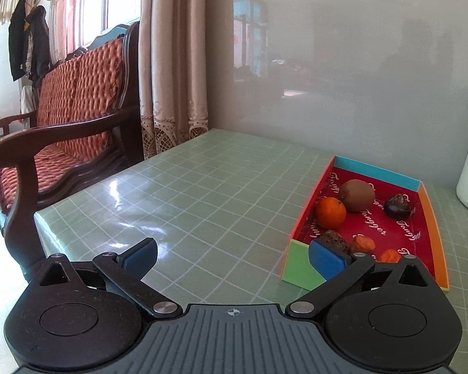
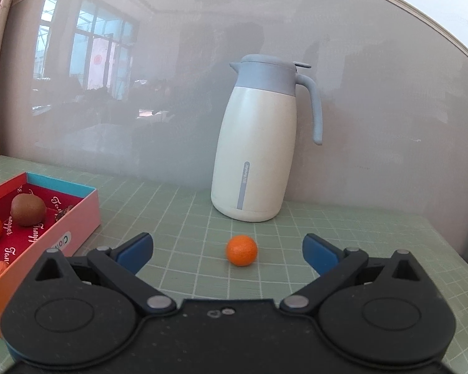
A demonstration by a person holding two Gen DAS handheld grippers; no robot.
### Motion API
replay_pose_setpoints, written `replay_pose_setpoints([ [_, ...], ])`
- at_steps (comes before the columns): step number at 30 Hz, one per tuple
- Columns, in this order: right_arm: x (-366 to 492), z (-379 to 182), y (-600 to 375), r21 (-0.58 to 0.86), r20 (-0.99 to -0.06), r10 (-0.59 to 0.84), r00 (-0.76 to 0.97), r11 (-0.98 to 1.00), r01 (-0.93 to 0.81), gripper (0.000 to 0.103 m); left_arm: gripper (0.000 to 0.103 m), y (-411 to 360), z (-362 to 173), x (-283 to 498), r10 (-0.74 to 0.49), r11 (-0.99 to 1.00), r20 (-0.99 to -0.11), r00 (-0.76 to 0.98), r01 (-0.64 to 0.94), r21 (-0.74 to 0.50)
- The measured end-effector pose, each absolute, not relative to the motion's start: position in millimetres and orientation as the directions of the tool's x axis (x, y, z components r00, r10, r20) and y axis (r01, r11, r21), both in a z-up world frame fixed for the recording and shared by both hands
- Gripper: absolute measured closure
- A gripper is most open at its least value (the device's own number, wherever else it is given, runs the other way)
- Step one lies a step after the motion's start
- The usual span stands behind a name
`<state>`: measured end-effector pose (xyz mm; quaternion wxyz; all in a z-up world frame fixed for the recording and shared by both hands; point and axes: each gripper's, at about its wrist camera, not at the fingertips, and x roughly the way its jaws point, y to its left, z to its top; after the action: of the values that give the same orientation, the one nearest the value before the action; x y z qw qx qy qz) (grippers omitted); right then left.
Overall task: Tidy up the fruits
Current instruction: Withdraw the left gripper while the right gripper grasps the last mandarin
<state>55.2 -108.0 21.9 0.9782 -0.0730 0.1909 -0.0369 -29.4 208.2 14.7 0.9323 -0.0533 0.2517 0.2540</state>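
A shallow box [image 1: 302, 263] with a red printed floor and coloured walls sits on the green gridded table [image 1: 202, 193]. It holds a kiwi [image 1: 357, 194], an orange [image 1: 330, 212], a dark fruit [image 1: 397, 206] and several small brown and orange pieces. My left gripper [image 1: 232, 257] is open and empty, left of the box's near corner. In the right wrist view the box [image 2: 78, 218] lies at the left. A lone orange [image 2: 241, 250] sits on the table just ahead of my open, empty right gripper [image 2: 227, 249].
A white thermos jug [image 2: 255, 143] with a grey-blue lid and handle stands against the wall behind the lone orange. A wooden sofa [image 1: 62, 131] with red cushions stands beyond the table's left edge. A grey wall backs the table.
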Motion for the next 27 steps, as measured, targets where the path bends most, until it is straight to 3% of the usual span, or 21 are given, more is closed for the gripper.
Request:
replay_pose_setpoints([
  [15, 102, -3, -118, -0.154, -0.464, -0.122, 0.877, 0.986, 0.056, 0.005, 0.0, 244, 13, -52, 0.537, 0.784, -0.48, 0.693, -0.621, -0.02],
  [27, 135, -16, -144, -0.036, -0.568, -0.04, 0.822, 0.999, 0.024, 0.028, 0.0, 258, 6, -44, 0.549, 0.746, -0.522, 0.653, -0.664, -0.047],
])
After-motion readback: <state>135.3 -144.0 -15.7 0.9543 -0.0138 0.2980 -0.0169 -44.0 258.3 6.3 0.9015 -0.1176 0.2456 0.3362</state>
